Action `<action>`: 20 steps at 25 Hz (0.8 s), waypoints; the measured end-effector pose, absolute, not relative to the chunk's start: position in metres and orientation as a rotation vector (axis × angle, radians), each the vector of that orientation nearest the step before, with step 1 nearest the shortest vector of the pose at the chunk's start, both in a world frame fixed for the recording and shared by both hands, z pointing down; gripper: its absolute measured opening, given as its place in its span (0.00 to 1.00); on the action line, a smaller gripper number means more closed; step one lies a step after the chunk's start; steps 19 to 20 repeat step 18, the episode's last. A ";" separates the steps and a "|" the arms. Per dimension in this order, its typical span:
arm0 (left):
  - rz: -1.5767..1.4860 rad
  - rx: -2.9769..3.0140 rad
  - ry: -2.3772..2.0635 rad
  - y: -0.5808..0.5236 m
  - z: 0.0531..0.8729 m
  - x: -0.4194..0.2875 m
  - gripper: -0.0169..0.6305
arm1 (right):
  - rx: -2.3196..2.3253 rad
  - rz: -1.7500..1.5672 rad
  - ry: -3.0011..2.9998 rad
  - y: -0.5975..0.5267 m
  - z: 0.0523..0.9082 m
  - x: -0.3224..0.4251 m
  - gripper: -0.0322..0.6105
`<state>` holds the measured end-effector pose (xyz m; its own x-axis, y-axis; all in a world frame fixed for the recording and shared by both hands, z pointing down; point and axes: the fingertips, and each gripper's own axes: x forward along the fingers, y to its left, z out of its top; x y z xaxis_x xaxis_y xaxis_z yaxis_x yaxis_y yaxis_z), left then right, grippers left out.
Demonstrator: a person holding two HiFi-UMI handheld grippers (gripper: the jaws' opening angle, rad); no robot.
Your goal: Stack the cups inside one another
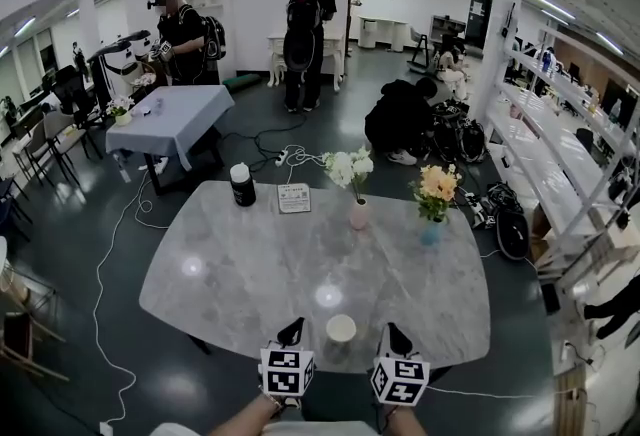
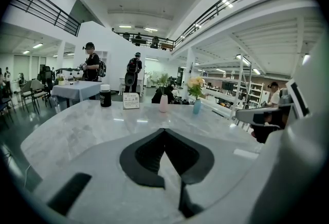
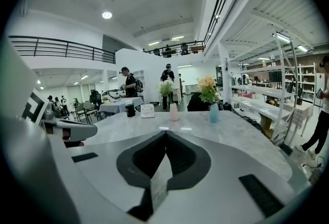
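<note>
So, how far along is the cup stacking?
Possibly done: a single white cup stands at the table edge; nested ones inside can't be told. In hand: nothing, left claw and right claw both shut, empty. Left: no loose cups visible.

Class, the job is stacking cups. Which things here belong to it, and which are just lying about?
Job: cup; left hand-held gripper; right hand-held gripper.
Lying about: black jar; sign card; pink vase; blue vase.

Print on card (image 1: 293, 197) (far side) illegible
</note>
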<state>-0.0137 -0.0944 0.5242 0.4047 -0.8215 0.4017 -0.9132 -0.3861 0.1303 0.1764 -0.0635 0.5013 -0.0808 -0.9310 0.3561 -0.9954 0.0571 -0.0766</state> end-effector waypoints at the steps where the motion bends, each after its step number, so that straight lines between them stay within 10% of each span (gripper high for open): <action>1: 0.388 2.339 -1.501 -0.095 0.524 -0.013 0.03 | 1.973 0.447 -2.118 -0.064 0.501 0.177 0.06; 20: 0.401 2.342 -1.471 -0.096 0.529 -0.007 0.03 | 2.004 0.478 -2.074 -0.060 0.507 0.184 0.06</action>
